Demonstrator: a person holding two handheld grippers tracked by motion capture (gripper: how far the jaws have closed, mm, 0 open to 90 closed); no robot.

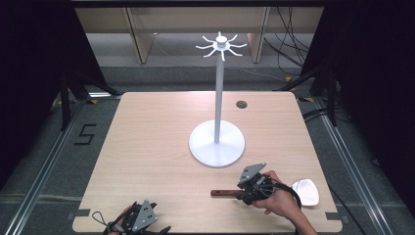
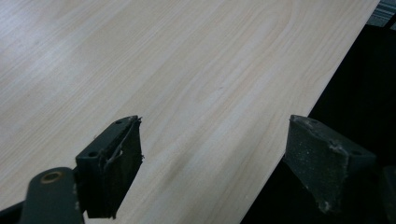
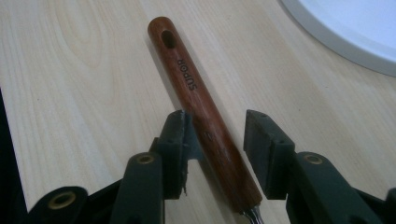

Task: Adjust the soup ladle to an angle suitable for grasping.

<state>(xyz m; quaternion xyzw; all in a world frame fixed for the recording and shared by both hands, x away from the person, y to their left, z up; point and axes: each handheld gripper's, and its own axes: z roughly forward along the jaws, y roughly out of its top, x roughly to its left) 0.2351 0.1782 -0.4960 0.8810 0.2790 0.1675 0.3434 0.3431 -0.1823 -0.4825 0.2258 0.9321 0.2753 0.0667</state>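
The right gripper [image 3: 215, 154] is straddling the spatula's wooden handle [image 3: 201, 107], one pad touching, grip not yet clenched. The left gripper [image 2: 212, 163] is idling released; lifting and hanging on the white rack [image 1: 218, 98] are apparently remaining.

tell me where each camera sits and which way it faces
High view: above the person's side, facing forward and down on the table; both hands and grippers show.
Left gripper view: rides the left gripper, facing bare table edge.
Right gripper view: rides the right gripper, facing the wooden handle.
High and right gripper views share handle and stand base.
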